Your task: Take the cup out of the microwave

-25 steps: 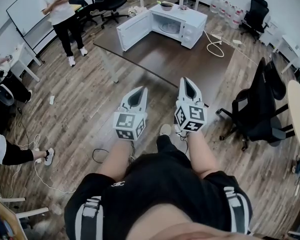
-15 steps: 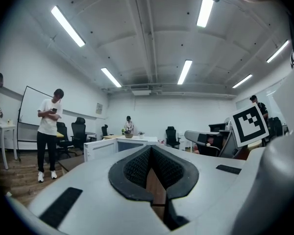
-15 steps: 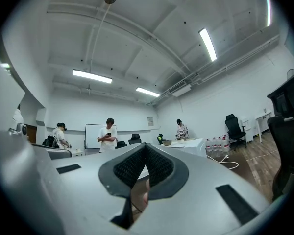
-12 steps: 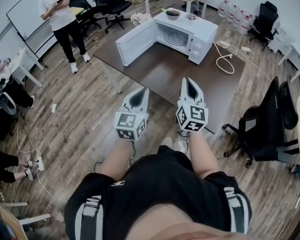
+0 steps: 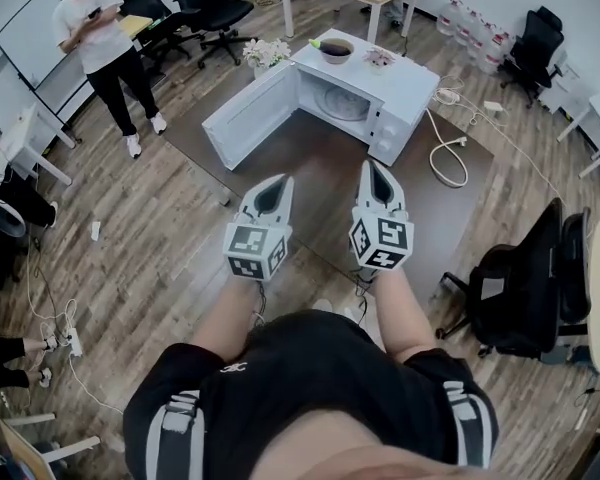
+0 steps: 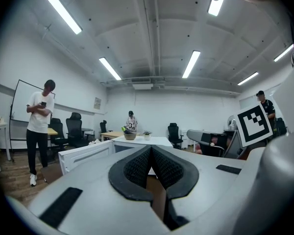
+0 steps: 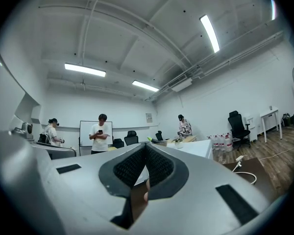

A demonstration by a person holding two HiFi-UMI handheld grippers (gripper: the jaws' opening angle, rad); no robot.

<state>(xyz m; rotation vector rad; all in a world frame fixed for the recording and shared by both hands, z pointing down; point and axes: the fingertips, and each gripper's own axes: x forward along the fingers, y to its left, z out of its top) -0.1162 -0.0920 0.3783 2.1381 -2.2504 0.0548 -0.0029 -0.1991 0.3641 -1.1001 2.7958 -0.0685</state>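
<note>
A white microwave [image 5: 380,93] stands on a dark brown table [image 5: 320,183], its door [image 5: 248,123] swung wide open to the left. Inside I make out a round turntable; I cannot pick out a cup there. Both grippers are held side by side and level over the table's near edge, pointing at the microwave and well short of it. My left gripper [image 5: 272,183] is shut and holds nothing, tips meeting [image 6: 151,148]. The right gripper [image 5: 373,168] is also shut and holds nothing [image 7: 146,146]. The open door [image 6: 85,155] shows in the left gripper view.
A dark bowl [image 5: 336,48] and a small plant [image 5: 378,58] sit on the microwave. A white cable [image 5: 445,158] lies on the table's right part. A black office chair [image 5: 525,288] stands at the right. A person [image 5: 95,43] stands at the far left.
The person carrying the grippers has walked toward the table. Both grippers moved forward from over the floor to over the table's near edge, and the microwave appears closer. The jaws stayed shut.
</note>
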